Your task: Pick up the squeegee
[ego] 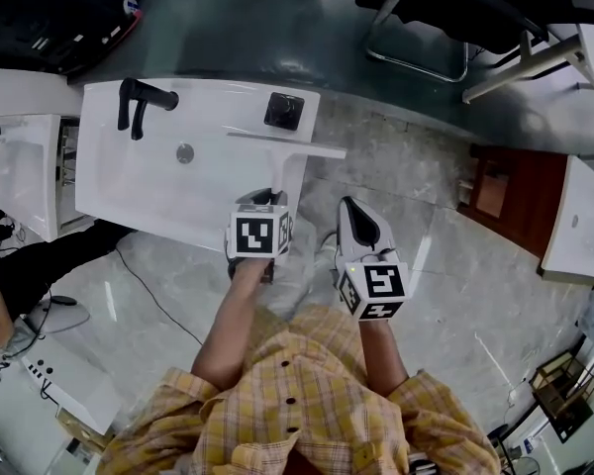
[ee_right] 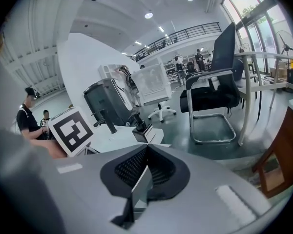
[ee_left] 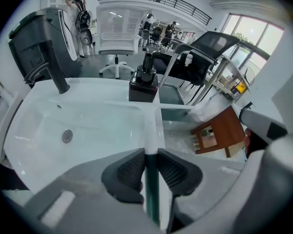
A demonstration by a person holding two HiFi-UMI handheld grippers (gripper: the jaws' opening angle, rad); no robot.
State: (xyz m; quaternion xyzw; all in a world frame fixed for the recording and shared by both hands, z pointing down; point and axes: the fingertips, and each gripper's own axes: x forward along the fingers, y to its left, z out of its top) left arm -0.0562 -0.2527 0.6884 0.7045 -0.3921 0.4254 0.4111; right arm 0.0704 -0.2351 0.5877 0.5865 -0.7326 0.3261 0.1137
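Clamped between my left jaws is the handle of the squeegee point(ee_left: 152, 130). The two dark ribbed pads press on it from either side, and the handle runs straight up between them, green low down and white further out. In the head view my left gripper point(ego: 265, 198) sits at the near right corner of the white sink point(ego: 109, 176). The squeegee's handle leads away from the gripper to its long white blade, which lies crosswise over the sink's right edge, with one end poking out past the rim over the floor point(ego: 416, 166). I cannot tell whether the blade rests on the rim or hangs just above it.

My right gripper point(ee_right: 146, 149) has its jaws closed together at the tips, with nothing between them. It hangs just to the right of the left one, over the grey floor, and points the same way.

Just beyond the blade a black soap bottle point(ee_left: 144, 84) stands on the sink's back ledge, close to the right corner. A black tap point(ee_left: 53, 77) stands on the same ledge further left, and the round drain point(ee_left: 67, 136) sits in the basin below it. To the right, well apart from the sink, a small brown wooden table point(ee_left: 217, 133) stands on the floor. A black office chair point(ee_right: 215, 87) stands further off, past the sink. My yellow checked sleeves point(ego: 307, 404) fill the bottom of the head view.
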